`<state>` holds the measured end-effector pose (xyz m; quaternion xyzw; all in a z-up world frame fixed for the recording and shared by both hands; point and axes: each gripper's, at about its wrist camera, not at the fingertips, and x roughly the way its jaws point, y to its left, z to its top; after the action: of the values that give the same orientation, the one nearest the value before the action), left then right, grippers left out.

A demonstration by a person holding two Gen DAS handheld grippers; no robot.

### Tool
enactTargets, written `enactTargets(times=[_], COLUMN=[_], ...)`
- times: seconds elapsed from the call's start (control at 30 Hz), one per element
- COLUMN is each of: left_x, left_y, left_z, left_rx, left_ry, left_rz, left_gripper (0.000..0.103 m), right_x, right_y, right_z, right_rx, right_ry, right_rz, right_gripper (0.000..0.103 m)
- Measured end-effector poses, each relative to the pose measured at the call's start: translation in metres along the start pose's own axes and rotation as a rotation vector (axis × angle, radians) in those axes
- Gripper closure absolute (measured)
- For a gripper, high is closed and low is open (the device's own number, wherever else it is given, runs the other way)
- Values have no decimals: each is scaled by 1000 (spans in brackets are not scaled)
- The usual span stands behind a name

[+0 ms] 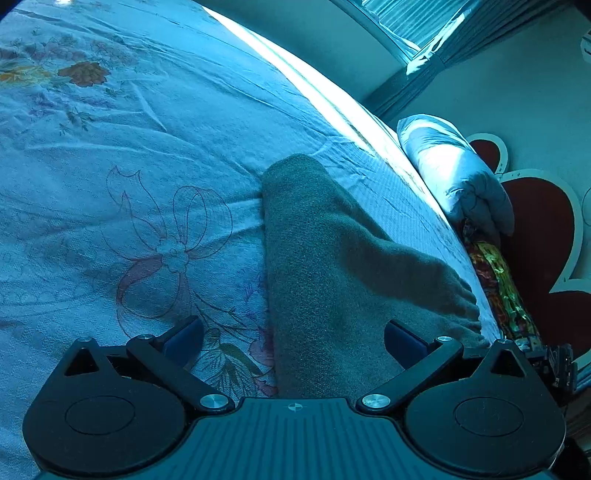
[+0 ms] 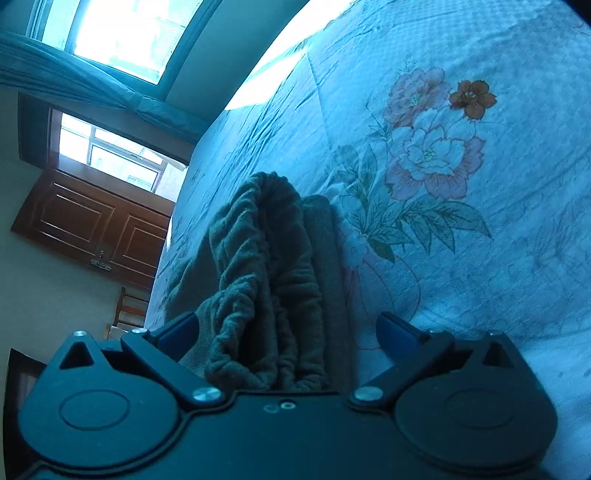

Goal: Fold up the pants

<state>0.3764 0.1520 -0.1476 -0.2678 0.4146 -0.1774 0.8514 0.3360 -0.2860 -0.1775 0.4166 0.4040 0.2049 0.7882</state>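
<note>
Left gripper point(image 1: 293, 341): fingers spread wide, holding nothing, poised over the near end of the grey-green fleece pants point(image 1: 332, 258), which lie lengthwise on the pale blue floral bedsheet point(image 1: 110, 184) near the bed's right edge. Right gripper point(image 2: 286, 334): fingers equally wide and empty, straddling the gathered elastic waistband point(image 2: 266, 266) of the same pants. Judged step: seizing one end for a fold. To do it well, each gripper should close on all stacked layers at matching corners, then lift evenly so the legs stay aligned. The left view alone shows the smooth leg portion, a white pillow point(image 1: 454, 173) and a red floral headboard point(image 1: 535, 229); the right view alone shows the ruched waistband, a brown panelled door point(image 2: 96, 225) and windows point(image 2: 118, 33).
</note>
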Motion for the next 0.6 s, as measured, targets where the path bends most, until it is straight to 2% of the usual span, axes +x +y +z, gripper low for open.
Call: enactTargets(times=[0.23,0.3,0.37,0.6], left_x=[10,14,16,20], left_y=[-4,-5,-6,4], left_z=[6,9,9,6], left_rx=[13,8,4,-41], left_ry=[51,56,67,61], left_rz=[30,9,-20,-94], left_gripper=[2,3,10,12], right_x=[5,11,14,12], right_y=[-7,-7,-7,-12], right_z=[3,7,9,6], right_rx=[51,51,51,46], right_ry=[7,16,25,36], right_rz=[25,30,41,89], right_gripper=[5,8,11,20])
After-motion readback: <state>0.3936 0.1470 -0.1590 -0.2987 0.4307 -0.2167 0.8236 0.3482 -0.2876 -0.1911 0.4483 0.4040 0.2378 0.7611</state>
